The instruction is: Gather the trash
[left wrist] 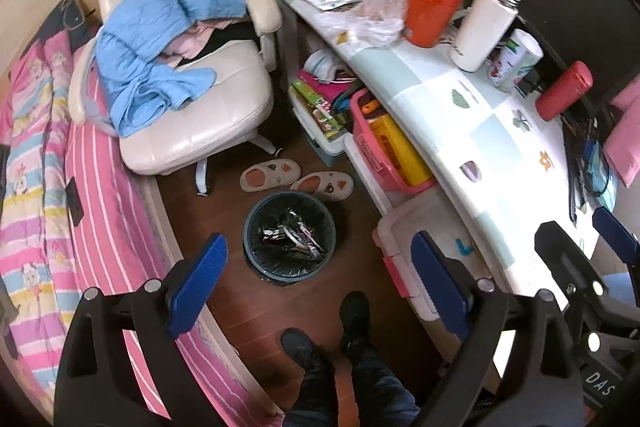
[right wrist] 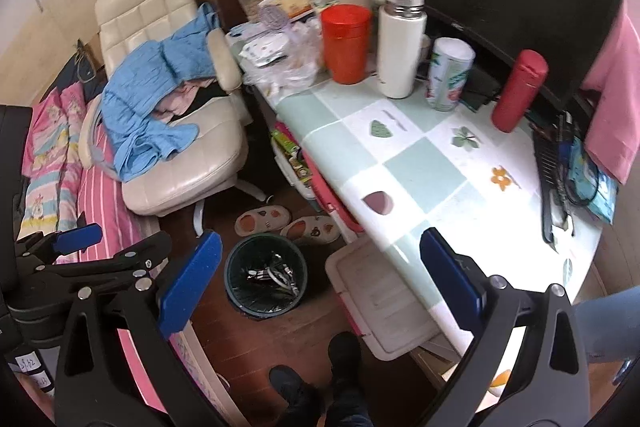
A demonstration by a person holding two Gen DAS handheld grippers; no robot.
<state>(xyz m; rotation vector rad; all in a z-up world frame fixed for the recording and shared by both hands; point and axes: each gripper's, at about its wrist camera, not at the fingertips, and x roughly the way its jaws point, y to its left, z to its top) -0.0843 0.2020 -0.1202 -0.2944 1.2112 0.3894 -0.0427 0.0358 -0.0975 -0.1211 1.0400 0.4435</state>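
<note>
A round dark trash bin (left wrist: pixel 290 238) with a black liner stands on the wooden floor beside the desk and holds several wrappers; it also shows in the right wrist view (right wrist: pixel 266 275). Crumpled clear plastic and paper wrappers (left wrist: pixel 370 13) lie at the far end of the desk (left wrist: pixel 500 155), also seen in the right wrist view (right wrist: pixel 288 65). My left gripper (left wrist: pixel 320 283) is open and empty, held above the bin and floor. My right gripper (right wrist: pixel 320 287) is open and empty, over the bin and the desk's near edge; it shows at the right edge of the left wrist view (left wrist: pixel 580 239).
A white chair (left wrist: pixel 192 115) with blue clothes (left wrist: pixel 160 43) stands left of the desk. A pink striped bed (left wrist: pixel 60 187) is on the left. An orange canister (right wrist: pixel 346 41), a white flask (right wrist: pixel 400 39), a cup (right wrist: pixel 448 73) and a red bottle (right wrist: pixel 518 91) stand on the desk. Slippers (left wrist: pixel 298 179) lie by the bin.
</note>
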